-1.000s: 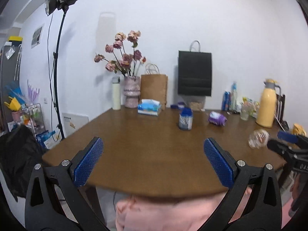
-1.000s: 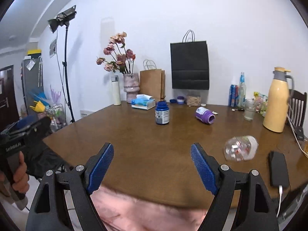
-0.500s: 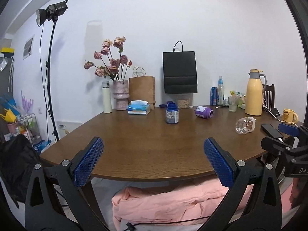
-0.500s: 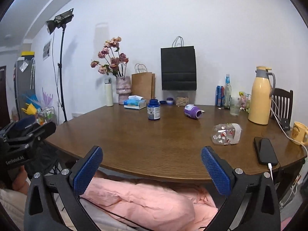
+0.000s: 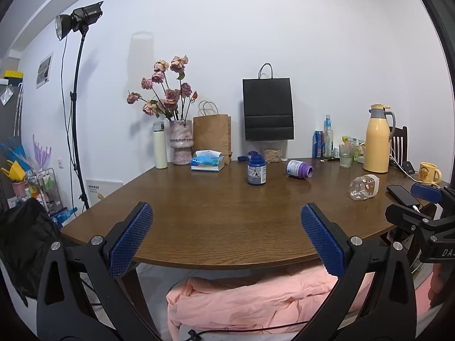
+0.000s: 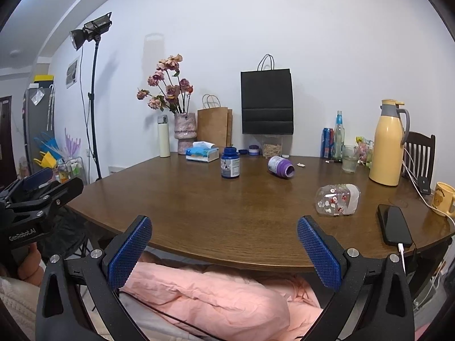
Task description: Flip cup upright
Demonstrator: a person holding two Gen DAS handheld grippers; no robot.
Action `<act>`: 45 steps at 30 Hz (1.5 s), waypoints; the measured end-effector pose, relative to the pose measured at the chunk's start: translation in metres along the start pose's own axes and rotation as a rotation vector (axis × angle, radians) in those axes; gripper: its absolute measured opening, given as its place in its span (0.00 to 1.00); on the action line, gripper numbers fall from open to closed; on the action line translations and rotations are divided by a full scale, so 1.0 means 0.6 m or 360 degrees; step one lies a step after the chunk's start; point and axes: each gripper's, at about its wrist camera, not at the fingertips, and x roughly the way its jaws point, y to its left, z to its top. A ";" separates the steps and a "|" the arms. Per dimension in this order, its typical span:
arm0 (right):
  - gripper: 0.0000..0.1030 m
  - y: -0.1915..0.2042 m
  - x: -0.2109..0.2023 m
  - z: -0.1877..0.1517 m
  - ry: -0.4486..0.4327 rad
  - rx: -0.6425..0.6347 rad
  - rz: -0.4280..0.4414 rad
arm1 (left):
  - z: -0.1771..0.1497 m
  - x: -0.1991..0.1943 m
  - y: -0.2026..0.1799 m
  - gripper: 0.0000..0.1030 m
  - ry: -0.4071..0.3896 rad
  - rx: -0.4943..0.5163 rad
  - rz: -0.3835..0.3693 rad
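Against the white wall, a round wooden table carries a clear cup printed with small red figures, lying on its side near the right edge, just left of a black phone. Both grippers hover off the near table edge with jaws spread wide and empty: the right gripper sits nearer, the cup ahead and right of its right finger, while the left gripper sees the cup farther right. Well behind the cup, a purple bottle also lies tipped over.
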 end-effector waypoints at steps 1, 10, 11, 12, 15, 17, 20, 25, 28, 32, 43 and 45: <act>1.00 0.000 0.000 0.000 0.0001 0.0002 -0.0002 | -0.001 -0.001 -0.001 1.00 -0.0001 0.0000 0.0002; 1.00 0.001 0.001 -0.001 0.0003 0.0002 -0.0007 | 0.001 0.000 -0.003 1.00 -0.0002 0.0003 -0.0001; 1.00 0.001 0.001 -0.001 0.0001 0.0001 -0.0009 | 0.001 0.000 -0.003 1.00 -0.0004 0.0002 0.0001; 1.00 0.001 0.001 -0.001 0.0002 -0.0001 -0.0006 | 0.002 0.000 -0.003 1.00 -0.0005 0.0002 0.0001; 1.00 0.001 0.003 -0.002 0.0006 -0.0001 -0.0005 | 0.003 0.000 -0.002 1.00 -0.0004 0.0003 -0.0002; 1.00 -0.001 0.004 -0.002 0.0008 0.0002 -0.0006 | 0.003 -0.001 -0.002 1.00 -0.0008 0.0004 0.0003; 1.00 -0.002 0.004 -0.003 0.0006 0.0006 -0.0007 | 0.004 -0.002 -0.003 1.00 -0.0015 0.0007 0.0005; 1.00 -0.003 0.005 -0.004 0.0007 0.0002 -0.0005 | 0.004 -0.002 -0.004 1.00 -0.0015 0.0009 0.0007; 1.00 -0.004 0.007 -0.004 0.0007 0.0006 -0.0001 | 0.005 -0.003 -0.003 1.00 -0.0015 0.0012 0.0004; 1.00 -0.006 0.008 -0.006 0.0007 0.0002 -0.0002 | 0.006 -0.004 -0.001 1.00 -0.0018 0.0012 0.0009; 1.00 -0.005 0.010 -0.006 0.0015 0.0009 0.0007 | 0.007 -0.003 0.000 1.00 -0.0020 0.0011 0.0011; 1.00 -0.005 0.011 -0.005 0.0014 0.0007 0.0008 | 0.007 -0.003 0.000 1.00 -0.0016 0.0011 0.0007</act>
